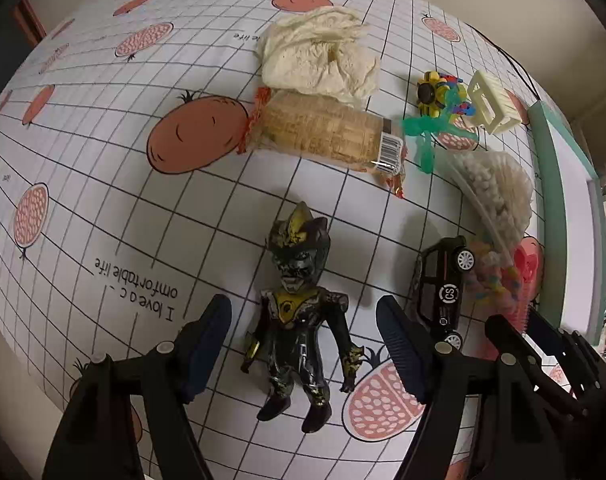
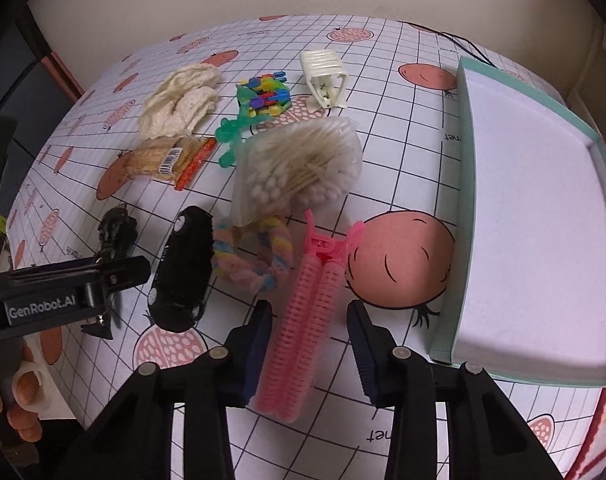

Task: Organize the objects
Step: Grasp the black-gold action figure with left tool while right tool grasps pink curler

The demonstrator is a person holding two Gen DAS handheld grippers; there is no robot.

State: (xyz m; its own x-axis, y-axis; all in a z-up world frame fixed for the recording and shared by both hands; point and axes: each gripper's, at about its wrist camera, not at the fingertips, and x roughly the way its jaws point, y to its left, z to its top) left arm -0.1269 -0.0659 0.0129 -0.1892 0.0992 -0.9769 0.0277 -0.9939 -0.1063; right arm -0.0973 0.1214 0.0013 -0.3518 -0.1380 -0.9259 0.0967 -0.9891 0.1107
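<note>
With its fingers apart around the pink hair roller (image 2: 299, 316) lying on the counter (image 2: 403, 168), the right gripper (image 2: 309, 344) should close on the roller's middle before lifting toward the tray (image 2: 523, 208), while the left gripper (image 1: 303, 344), equally spread, straddles the dark figure (image 1: 299, 312).

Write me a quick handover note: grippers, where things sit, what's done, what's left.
Left gripper: open, empty, straddling the dark figure lying on the cloth.
Right gripper: open, empty, around the pink curlers, left pad about touching.
Tray: on the right, nothing visible in it.
On the cloth: black car, pastel scrunchie, swab bag, green toy, bright clips, white clip, cream rag, snack packet.
Done: nothing sorted, as far as shown.
Left: probably close on figure and curlers, move them to the tray, then the rest.
</note>
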